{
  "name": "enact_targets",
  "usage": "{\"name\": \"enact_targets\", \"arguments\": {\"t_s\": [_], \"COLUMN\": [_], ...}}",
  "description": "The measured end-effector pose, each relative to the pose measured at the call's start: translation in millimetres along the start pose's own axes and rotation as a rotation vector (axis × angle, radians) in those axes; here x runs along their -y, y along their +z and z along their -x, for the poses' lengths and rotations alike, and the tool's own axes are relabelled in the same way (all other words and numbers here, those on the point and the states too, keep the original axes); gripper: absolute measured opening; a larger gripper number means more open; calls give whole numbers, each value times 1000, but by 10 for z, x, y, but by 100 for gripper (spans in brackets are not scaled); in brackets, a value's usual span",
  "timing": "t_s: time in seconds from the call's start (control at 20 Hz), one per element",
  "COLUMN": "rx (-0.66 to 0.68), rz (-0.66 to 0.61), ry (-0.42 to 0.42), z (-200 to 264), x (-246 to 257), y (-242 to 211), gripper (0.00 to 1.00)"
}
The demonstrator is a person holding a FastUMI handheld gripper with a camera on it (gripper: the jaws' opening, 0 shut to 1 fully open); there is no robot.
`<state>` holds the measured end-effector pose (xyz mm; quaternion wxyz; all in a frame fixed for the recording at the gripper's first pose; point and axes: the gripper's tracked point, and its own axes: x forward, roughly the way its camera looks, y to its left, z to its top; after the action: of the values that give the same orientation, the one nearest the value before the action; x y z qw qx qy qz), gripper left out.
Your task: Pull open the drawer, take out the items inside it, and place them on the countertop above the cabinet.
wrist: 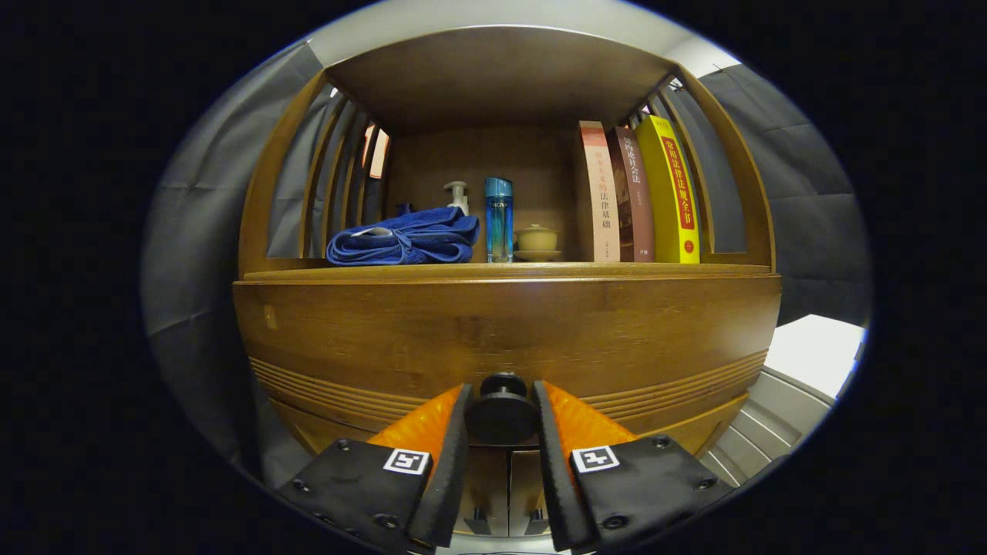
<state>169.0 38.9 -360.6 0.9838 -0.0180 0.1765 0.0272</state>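
Right now you have the tongs [501,405] brought in level and square to the drawer front [505,331], so that the round dark knob [501,412] sits between the two fingers, the natural hold for a straight pull. The fingers are narrowed to about the knob's width and appear to touch both its sides, though how firmly they press I cannot tell. The drawer looks shut, its contents hidden, and the surface [505,270] above already carries a folded blue towel [405,239], bottles, a lidded cup and books.
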Motion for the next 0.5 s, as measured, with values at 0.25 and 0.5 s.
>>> {"name": "enact_targets", "arguments": {"t_s": [0.25,0.5], "rx": [17,-9], "rz": [-55,-77], "ry": [12,-79], "z": [6,346], "x": [20,290], "y": [31,-405], "gripper": [47,22]}}
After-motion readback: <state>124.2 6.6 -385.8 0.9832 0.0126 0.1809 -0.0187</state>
